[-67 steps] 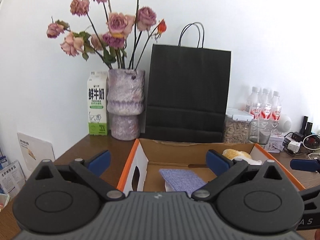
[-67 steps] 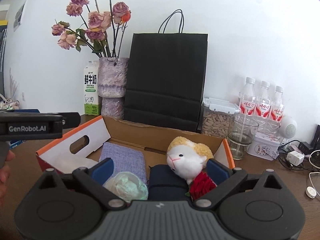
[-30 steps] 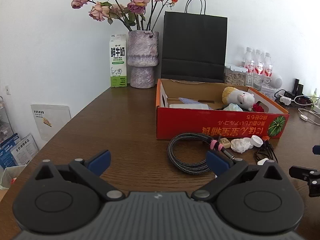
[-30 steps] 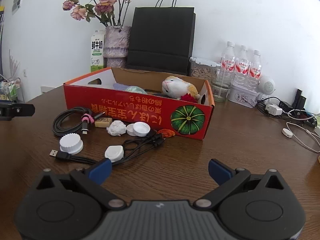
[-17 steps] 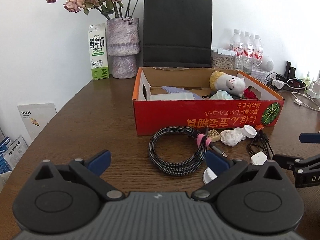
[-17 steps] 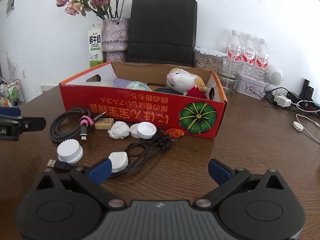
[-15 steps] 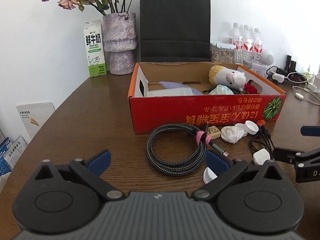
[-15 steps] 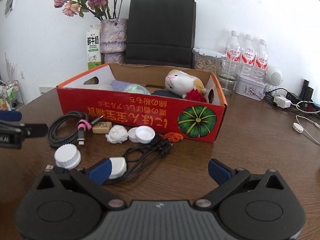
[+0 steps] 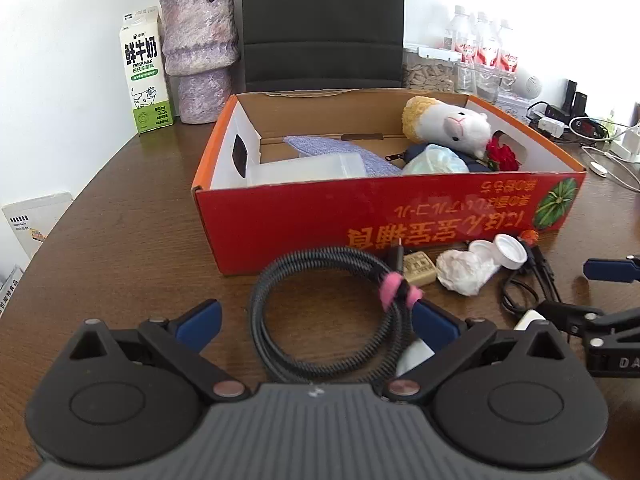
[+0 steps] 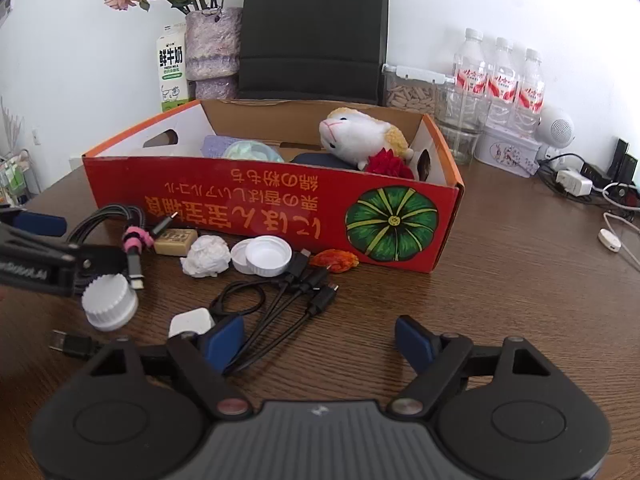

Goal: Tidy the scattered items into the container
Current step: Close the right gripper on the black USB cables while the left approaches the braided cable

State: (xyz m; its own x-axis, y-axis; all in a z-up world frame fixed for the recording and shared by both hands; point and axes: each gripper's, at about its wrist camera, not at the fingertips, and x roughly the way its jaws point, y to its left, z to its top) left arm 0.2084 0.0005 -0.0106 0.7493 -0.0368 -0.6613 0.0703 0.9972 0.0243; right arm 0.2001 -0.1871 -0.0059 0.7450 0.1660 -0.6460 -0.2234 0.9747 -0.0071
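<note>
Red pumpkin-printed cardboard box

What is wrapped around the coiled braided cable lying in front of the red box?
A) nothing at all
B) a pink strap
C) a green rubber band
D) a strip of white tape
B: a pink strap cinches the coiled braided cable on the side nearest the small tan block, and it shows again in the right wrist view.
</note>
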